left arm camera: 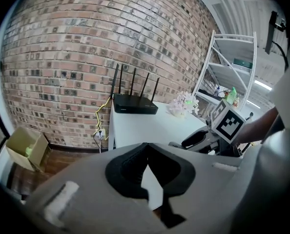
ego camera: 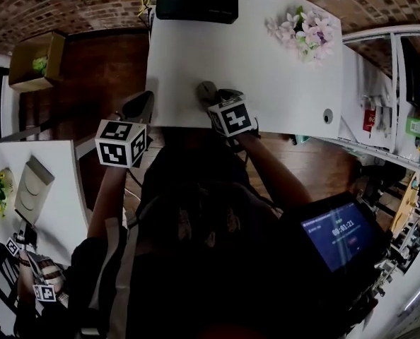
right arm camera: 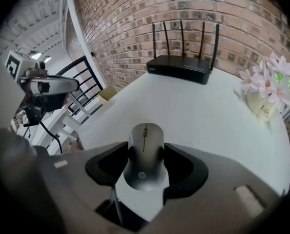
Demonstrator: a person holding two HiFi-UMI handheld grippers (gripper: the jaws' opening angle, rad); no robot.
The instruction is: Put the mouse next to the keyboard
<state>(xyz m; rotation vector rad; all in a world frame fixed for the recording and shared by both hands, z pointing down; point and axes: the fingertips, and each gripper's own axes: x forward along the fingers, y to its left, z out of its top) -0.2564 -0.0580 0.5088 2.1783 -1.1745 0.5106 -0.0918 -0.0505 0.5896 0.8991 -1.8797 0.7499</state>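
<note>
Right gripper pinches the grey mouse by its flanks at the white table's near edge; left gripper is pressed together, empty. Those rounded flanks could slip and drop the mouse off that edge, and no keyboard is in view to aim for.

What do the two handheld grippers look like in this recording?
Left gripper and right gripper: grey bodies, black curved pads, each topped by a white cube with black square markers. A black cable hangs from the left one. The person wears a dark top.
</note>
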